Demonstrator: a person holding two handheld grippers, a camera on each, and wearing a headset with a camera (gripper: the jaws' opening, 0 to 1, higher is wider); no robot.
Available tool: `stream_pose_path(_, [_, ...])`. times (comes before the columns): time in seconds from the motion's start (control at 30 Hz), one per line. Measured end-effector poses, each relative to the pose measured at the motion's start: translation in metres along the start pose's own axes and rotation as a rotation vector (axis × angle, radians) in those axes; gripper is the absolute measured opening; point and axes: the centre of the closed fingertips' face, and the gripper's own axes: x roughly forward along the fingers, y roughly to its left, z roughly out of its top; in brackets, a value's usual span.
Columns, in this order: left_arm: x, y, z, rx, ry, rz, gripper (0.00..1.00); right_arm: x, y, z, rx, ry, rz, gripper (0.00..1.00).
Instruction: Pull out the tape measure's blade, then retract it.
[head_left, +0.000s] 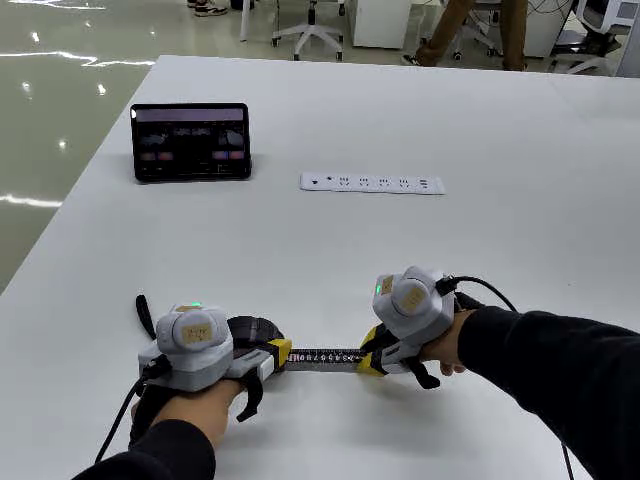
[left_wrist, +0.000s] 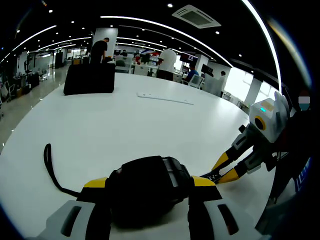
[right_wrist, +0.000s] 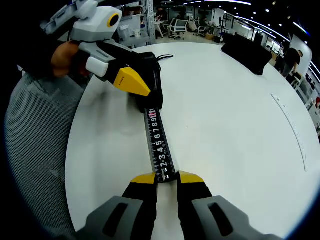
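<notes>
Tape measure (head_left: 255, 335): black, rounded case resting on the white tabletop (head_left: 400, 110) in its near part, closer to the left edge. A black wrist strap (head_left: 145, 315) trails from it towards that edge.
Blade (head_left: 322, 355): dark with white numerals. A short length is drawn out of the case, running straight and low over the tabletop to the right. The right gripper view reads 2 through 9, with a red mark close to the case mouth.
Left gripper (head_left: 275, 355): its yellow-tipped jaws are closed around the case, one on each side. They are spread only as wide as the case and pin it in place.
Right gripper (head_left: 368, 352): its jaws are nearly together, pinching the free end of the blade between the yellow tips.
Left hand (head_left: 205, 405): wrapped around the gripper handle from behind, low over the tabletop, with the dark sleeve coming in from the near edge.
Right hand (head_left: 445, 345): grips its handle from the right. The forearm lies level, and the gripper points left towards the case.
Tablet (head_left: 190, 141): propped upright towards the far left corner, well apart from the tape measure.
Power strip (head_left: 371, 183): white, lying flat just right of the tablet.
</notes>
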Motion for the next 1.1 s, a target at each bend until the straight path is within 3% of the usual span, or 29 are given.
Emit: stream_pose_path(1.1, [0.0,0.0,0.001,-0.023,0.002,-0.004,0.58,0.01,0.002,0.013,0.004,-0.039,0.014,0.11])
